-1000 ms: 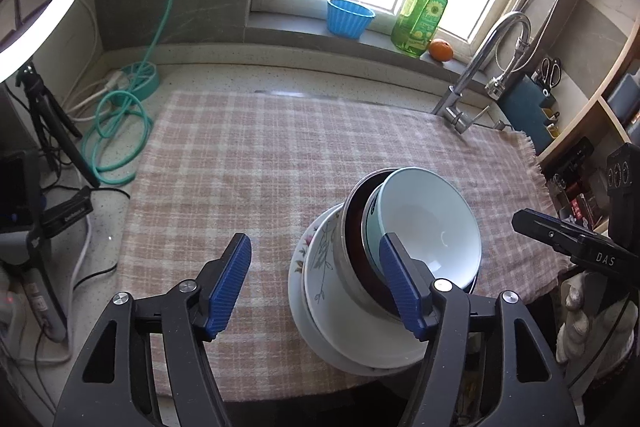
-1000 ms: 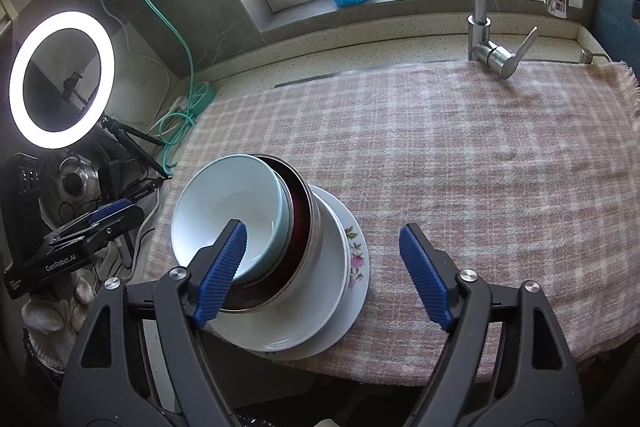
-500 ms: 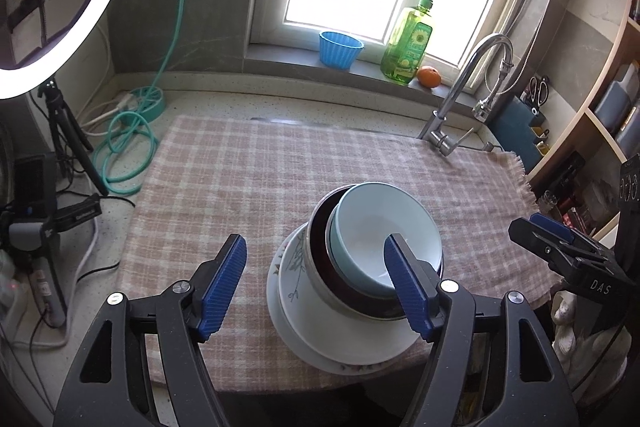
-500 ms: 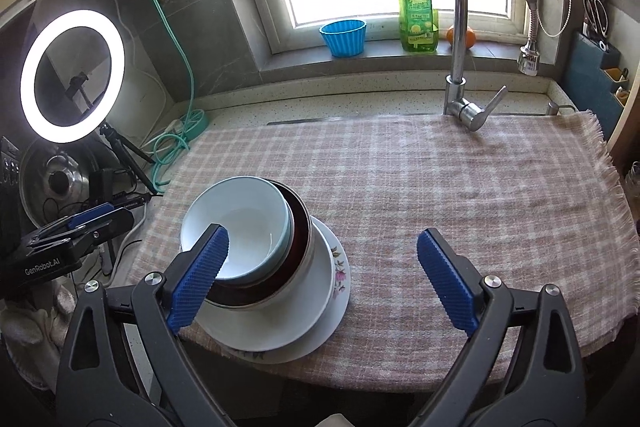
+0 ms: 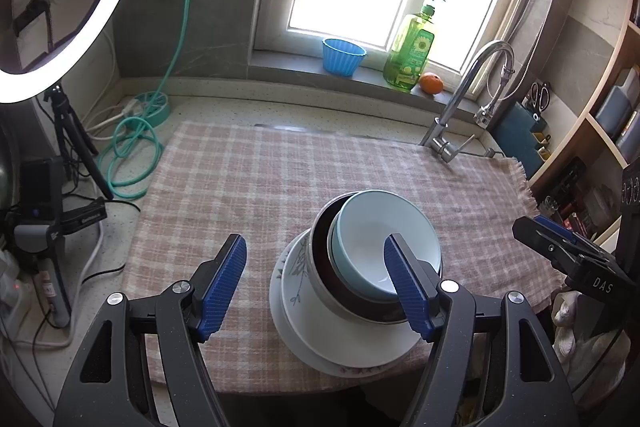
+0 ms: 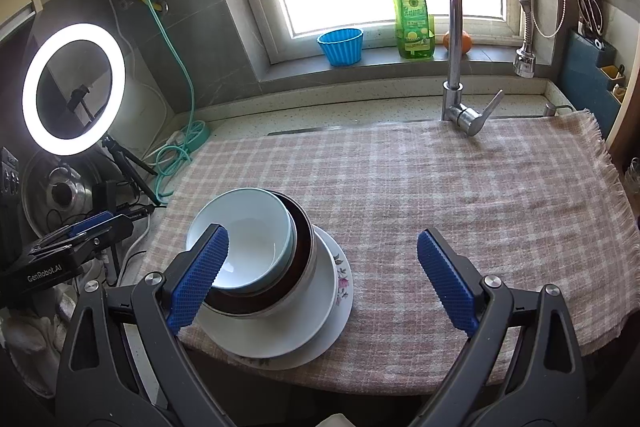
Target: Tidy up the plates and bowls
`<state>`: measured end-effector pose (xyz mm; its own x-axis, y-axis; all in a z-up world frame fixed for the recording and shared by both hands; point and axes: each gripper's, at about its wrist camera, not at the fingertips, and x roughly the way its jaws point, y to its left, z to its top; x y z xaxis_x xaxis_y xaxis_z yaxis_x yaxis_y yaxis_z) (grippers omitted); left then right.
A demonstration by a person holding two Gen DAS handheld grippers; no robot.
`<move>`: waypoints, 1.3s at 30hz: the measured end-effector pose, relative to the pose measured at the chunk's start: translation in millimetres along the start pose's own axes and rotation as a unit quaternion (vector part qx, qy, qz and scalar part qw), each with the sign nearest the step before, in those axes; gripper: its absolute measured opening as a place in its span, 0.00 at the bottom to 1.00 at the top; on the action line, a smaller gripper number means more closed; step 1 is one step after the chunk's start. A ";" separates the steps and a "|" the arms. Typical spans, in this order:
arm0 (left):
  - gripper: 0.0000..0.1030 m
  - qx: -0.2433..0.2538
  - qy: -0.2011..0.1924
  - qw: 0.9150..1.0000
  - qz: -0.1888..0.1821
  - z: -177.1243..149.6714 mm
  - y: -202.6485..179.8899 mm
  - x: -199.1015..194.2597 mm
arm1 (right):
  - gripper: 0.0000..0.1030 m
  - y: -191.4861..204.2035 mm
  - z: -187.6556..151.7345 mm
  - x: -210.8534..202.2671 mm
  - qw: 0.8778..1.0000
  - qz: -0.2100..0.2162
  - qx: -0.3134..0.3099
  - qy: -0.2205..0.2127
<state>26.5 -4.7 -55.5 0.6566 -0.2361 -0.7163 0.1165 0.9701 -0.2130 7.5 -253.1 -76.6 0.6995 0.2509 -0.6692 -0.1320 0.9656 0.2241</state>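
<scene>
A light blue bowl (image 5: 376, 239) (image 6: 248, 227) sits nested in a dark brown bowl (image 5: 320, 227) (image 6: 305, 239). Both rest on a white plate (image 5: 332, 331) (image 6: 296, 323), which lies on a floral-rimmed plate (image 5: 277, 291) (image 6: 345, 283) near the front edge of the cloth. My left gripper (image 5: 315, 239) hovers open above the stack, its right finger in front of the blue bowl without touching it. My right gripper (image 6: 322, 233) is open wide, with its left finger over the blue bowl's near rim. Nothing is held.
A pink checked cloth (image 6: 460, 195) covers the counter. A tap (image 6: 456, 27) stands at the back right. On the sill are a blue cup (image 6: 342, 45), a green soap bottle (image 6: 414, 11) and an orange. A ring light (image 6: 72, 87), its tripod and cables crowd the left.
Both grippers have drawn back and upward from the stack, so it now looks smaller and farther off. The right gripper's jaws have spread wider. The dishes have not moved.
</scene>
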 end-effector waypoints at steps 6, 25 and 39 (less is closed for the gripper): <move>0.69 0.003 0.003 1.000 -0.002 -1.4 -3.3 3.1 | 0.94 1.8 0.2 0.5 1.000 -0.001 -0.003 -0.001; 0.69 0.015 0.001 1.000 0.009 2.3 -5.6 5.2 | 0.94 1.6 1.2 3.3 1.000 0.001 -0.003 0.001; 0.69 0.013 0.001 0.999 0.042 8.4 -2.1 7.8 | 0.94 -2.5 2.8 9.4 1.000 -0.001 -0.004 0.006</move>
<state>37.7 -8.1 -55.1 0.6632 -0.1544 -0.7324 0.0802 0.9875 -0.1356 16.4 -253.3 -81.4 0.6912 0.2496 -0.6782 -0.1361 0.9666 0.2171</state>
